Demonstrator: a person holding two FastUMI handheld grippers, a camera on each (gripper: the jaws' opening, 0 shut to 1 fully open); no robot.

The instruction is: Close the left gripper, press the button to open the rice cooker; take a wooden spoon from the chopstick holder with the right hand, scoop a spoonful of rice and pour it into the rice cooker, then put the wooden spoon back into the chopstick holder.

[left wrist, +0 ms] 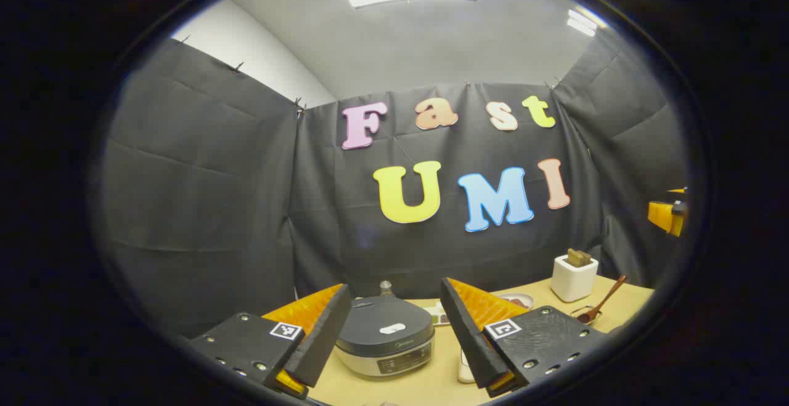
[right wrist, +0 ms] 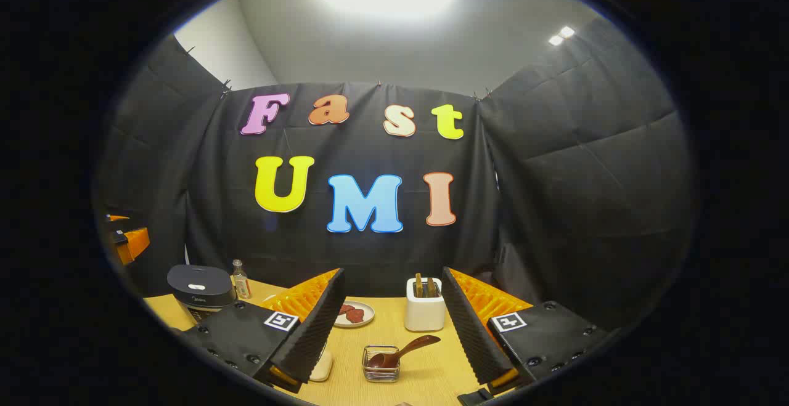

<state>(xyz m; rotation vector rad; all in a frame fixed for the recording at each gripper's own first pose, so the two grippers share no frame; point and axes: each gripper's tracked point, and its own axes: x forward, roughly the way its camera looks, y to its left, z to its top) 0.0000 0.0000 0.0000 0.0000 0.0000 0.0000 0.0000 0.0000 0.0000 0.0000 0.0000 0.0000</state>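
Wooden spoon (right wrist: 402,351) bowl down in wire basket (right wrist: 381,372), handle angled up-right; both claws apart.

the rice cooker (left wrist: 385,335) is a low round pot with a dark grey lid and a pale silver body; its lid is shut, with a small white button (left wrist: 392,329) on top. it stands on the bench, in the left gripper view framed between the fingers, and at the far left in the right gripper view (right wrist: 200,289). the chopstick holder (right wrist: 425,307) is a white squarish tub, upright, with brown sticks poking out. the wooden spoon (right wrist: 400,350) is dark brown and lies tilted, its bowl down in a small wire basket (right wrist: 381,366) in front of the holder, its handle pointing up and to the right.
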